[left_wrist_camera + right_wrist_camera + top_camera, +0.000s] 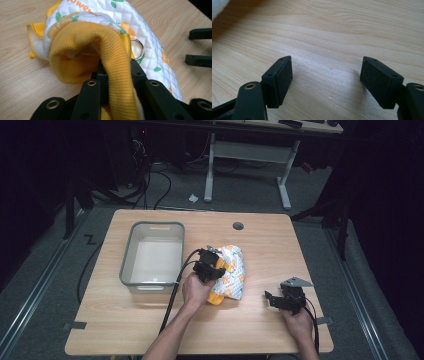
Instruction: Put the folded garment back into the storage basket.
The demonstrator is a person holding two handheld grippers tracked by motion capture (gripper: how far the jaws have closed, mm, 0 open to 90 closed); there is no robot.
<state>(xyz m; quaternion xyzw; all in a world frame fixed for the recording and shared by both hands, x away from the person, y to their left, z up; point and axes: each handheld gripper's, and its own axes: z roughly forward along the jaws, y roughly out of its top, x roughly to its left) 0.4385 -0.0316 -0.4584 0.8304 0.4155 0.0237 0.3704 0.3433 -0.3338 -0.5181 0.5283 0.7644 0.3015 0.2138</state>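
A small quilted white garment with orange and green print and a yellow ribbed hem lies bundled at the table's middle. My left gripper is shut on that yellow hem, the knit draped over its jaws, a metal ring just beyond. My right gripper stands open over bare wood near the front right, a short way right of the garment, with nothing between its pads.
A grey plastic bin stands left of the garment, nothing visible inside. The wooden table has a round cable hole at the back. A second desk's legs and cables lie on the floor beyond.
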